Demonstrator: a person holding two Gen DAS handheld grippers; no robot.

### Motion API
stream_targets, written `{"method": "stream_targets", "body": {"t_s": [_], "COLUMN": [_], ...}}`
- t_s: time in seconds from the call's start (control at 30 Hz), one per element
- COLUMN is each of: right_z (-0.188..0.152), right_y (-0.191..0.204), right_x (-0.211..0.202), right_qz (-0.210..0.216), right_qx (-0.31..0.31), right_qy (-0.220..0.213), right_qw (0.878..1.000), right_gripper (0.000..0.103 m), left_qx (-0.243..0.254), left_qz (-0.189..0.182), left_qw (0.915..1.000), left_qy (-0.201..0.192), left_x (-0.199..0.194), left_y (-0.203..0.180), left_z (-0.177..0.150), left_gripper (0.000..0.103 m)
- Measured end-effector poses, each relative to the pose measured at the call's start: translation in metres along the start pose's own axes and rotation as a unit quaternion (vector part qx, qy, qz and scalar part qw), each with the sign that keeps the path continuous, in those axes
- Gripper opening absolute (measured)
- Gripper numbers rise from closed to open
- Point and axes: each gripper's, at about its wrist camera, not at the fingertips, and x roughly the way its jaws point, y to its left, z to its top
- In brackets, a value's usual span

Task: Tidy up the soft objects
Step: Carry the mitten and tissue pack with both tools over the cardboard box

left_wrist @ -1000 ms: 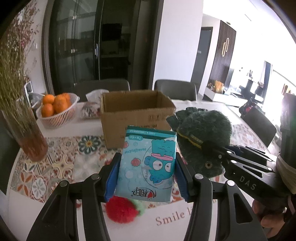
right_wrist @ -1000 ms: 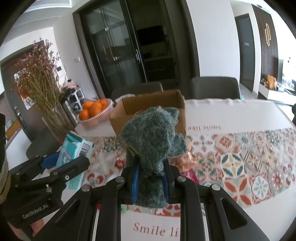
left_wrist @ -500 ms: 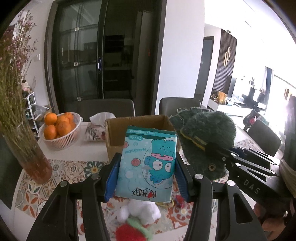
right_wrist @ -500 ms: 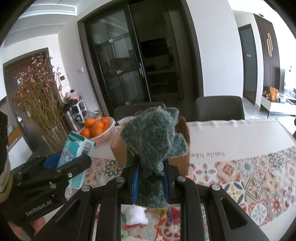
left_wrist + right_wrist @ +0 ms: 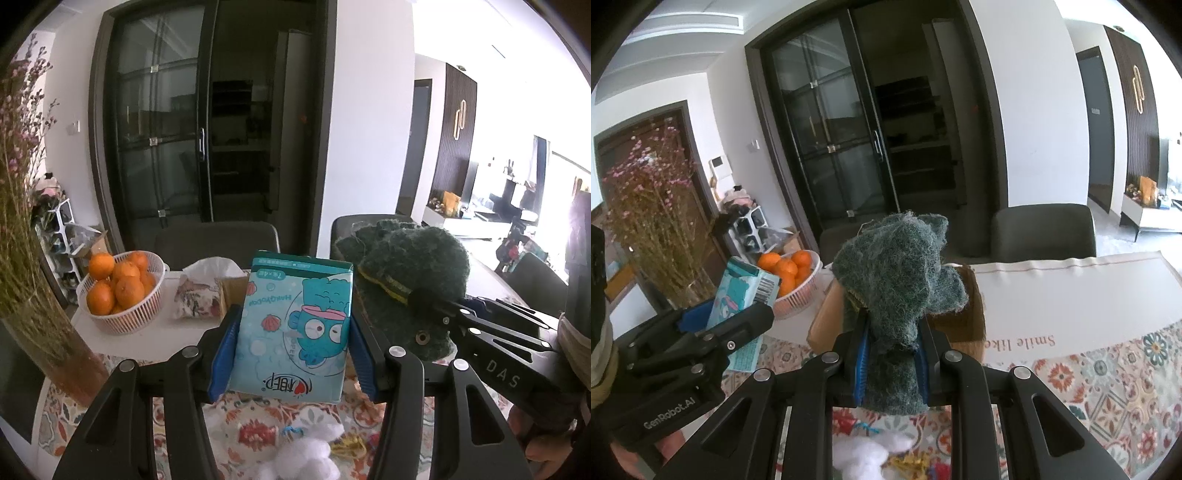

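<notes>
**Both tongs loaded, above the table**

Left tongs [image 5: 291, 354]: part-open, blue pads clamped on the sides of a teal tissue pack [image 5: 293, 328], held upright, cartoon print facing the camera.

Right tongs [image 5: 892, 363]: closed down tight on a dark green plush toy [image 5: 897, 280], which bulges above the pads.

In the left view the plush sits at 3 o'clock of the pack, close beside it. Cardboard box [image 5: 964, 325] lies just behind the plush. White fluffy toy [image 5: 303, 454] on the patterned table [image 5: 1108, 373] at 6 o'clock. Basket of oranges [image 5: 122, 295] at 9 o'clock, dried flowers [image 5: 22, 236] further out.
</notes>
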Motion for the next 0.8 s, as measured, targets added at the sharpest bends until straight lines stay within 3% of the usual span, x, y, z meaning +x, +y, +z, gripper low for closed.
{"method": "stream_targets", "body": {"t_s": [0.3, 0.8], "right_z": [0.018, 0.023], "right_y": [-0.01, -0.031], "right_x": [0.049, 0.132], "right_qz": [0.004, -0.001], "right_qx": [0.012, 0.04], "right_qy": [0.03, 0.097], "right_qw": [0.999, 0.994], "right_gripper": [0.022, 0.022], "left_qx": [0.004, -0.004], "left_qz": [0.011, 0.011], "left_qw": [0.9999, 0.9973], "left_qy": [0.005, 0.072], "left_x": [0.038, 0.122], "left_y": [0.01, 0.027], "left_z": [0.018, 0.027], "left_gripper": [0.054, 0.054]}}
